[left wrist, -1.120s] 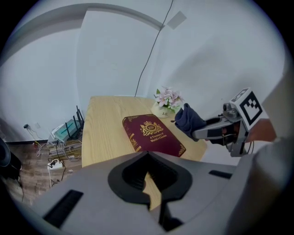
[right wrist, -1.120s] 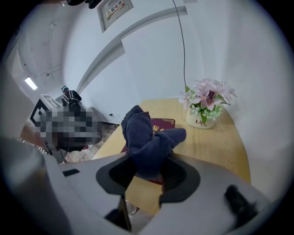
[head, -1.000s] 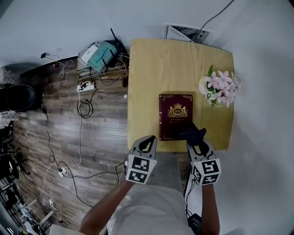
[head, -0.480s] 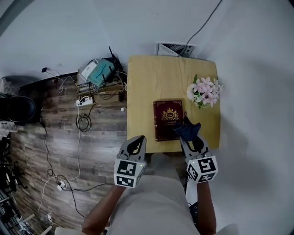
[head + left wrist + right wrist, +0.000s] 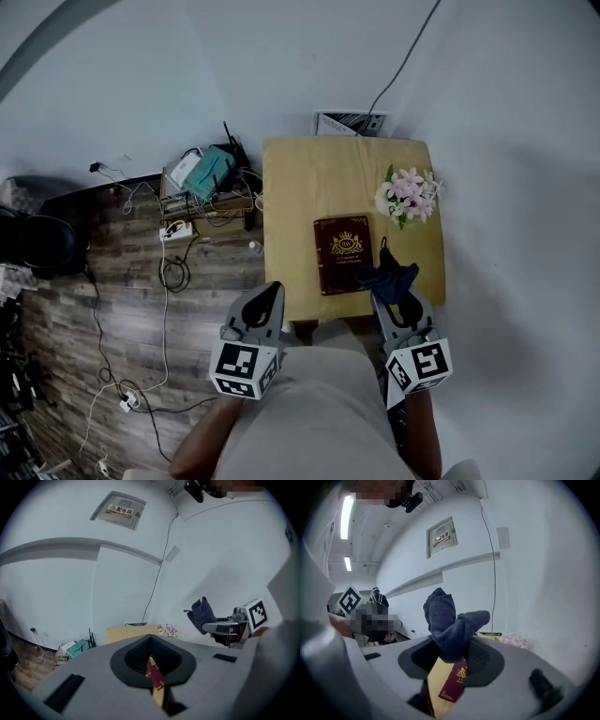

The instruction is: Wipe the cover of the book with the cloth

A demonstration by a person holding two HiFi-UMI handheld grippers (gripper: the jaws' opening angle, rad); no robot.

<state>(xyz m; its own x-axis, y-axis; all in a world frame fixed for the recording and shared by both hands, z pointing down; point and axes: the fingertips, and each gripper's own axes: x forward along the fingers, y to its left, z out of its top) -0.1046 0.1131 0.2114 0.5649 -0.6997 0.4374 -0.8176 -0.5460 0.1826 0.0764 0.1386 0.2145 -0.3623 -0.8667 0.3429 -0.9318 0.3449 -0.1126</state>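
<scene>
The yellow surface (image 5: 319, 178) is carrying a dark red book (image 5: 343, 255), which is lying flat near the front edge with its gold-crested cover facing up, and a bunch of pink flowers (image 5: 405, 195) is standing just beside its far right corner. The dark blue cloth (image 5: 390, 277) is hanging bunched above the front right part of the surface, next to the book's near right corner and apparently not touching the cover. The right gripper (image 5: 397, 300) is clamping the cloth by one end, leaving a soft wad poking out past its tips. The left gripper (image 5: 268, 298) is hovering off the front left edge, clenched on nothing. The cloth is looking limp and light, so the free wad should do the rubbing. The book is looking stiff and smooth, and may slide unless it is being pinned at a corner.
</scene>
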